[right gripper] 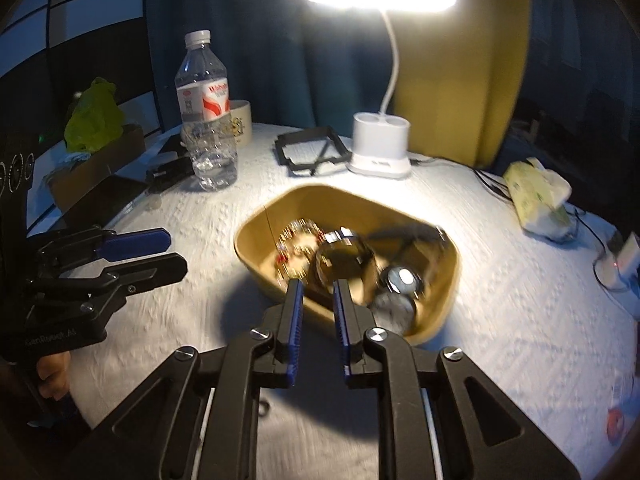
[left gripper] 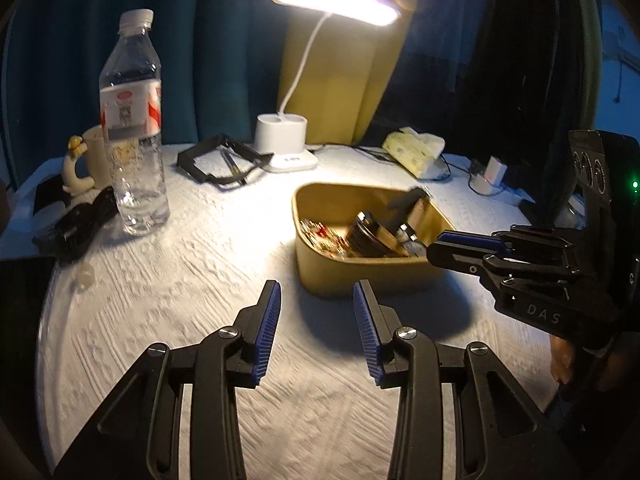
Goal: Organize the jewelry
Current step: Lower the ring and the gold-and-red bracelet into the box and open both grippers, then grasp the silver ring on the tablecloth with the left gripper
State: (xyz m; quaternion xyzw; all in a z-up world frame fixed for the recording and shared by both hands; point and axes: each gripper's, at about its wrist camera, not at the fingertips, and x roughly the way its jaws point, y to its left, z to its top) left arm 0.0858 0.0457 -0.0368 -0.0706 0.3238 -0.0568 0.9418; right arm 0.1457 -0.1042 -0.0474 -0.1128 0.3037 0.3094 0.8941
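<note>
A tan tray (left gripper: 340, 272) (right gripper: 256, 224) holds jewelry: a beaded bracelet (right gripper: 296, 248) (left gripper: 320, 234), a dark bangle (right gripper: 344, 256) and watches (right gripper: 400, 284) (left gripper: 408, 236). My left gripper (left gripper: 317, 292) is open and empty over the white cloth, just in front of the tray. It shows at the left of the right wrist view (right gripper: 176, 254). My right gripper (right gripper: 317, 288) is open with a narrow gap and empty, its tips above the tray's near rim. In the left wrist view it (left gripper: 436, 250) reaches in from the right over the tray's corner.
A water bottle (left gripper: 134, 132) (right gripper: 206, 116), a mug (left gripper: 96, 156), a white desk lamp (left gripper: 286, 140) (right gripper: 380, 144), a black frame (left gripper: 220, 162) (right gripper: 312, 150), a tissue pack (left gripper: 416, 150) (right gripper: 536, 192), a charger with cables (left gripper: 492, 176) and black items (left gripper: 76, 220) stand around the table.
</note>
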